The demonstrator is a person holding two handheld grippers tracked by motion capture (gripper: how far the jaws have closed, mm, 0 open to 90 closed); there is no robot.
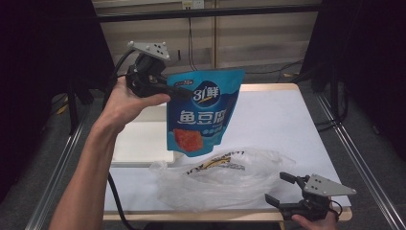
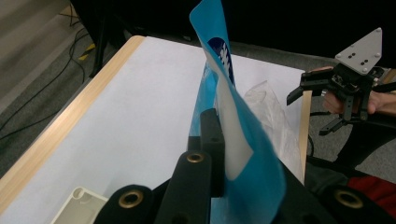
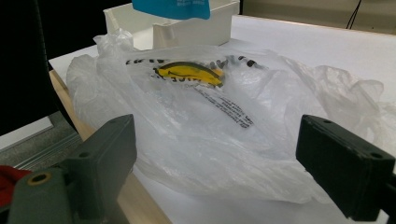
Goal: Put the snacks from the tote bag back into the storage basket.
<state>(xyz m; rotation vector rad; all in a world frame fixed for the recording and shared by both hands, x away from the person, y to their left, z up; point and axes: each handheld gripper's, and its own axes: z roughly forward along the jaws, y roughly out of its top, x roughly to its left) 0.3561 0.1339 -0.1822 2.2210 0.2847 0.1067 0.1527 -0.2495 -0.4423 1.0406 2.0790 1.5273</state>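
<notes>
A blue snack pouch [image 1: 203,112] with white lettering and a red picture hangs in the air above the table's left middle. My left gripper [image 1: 184,93] is shut on its upper left edge; in the left gripper view the pouch [image 2: 233,140] sits pinched edge-on between the black jaws. Below it lies a crumpled clear plastic bag [image 1: 218,179] with a yellow and black print. My right gripper [image 1: 279,188] rests at the table's front right corner, open, with nothing between its fingers. In the right gripper view the plastic bag [image 3: 224,126] lies just ahead of the wide-set jaws.
A shallow white tray [image 1: 136,143] sits on the left of the white table top [image 1: 282,124], partly behind the pouch. The table's wooden front edge [image 1: 191,216] runs below the bag. Metal rails flank both sides.
</notes>
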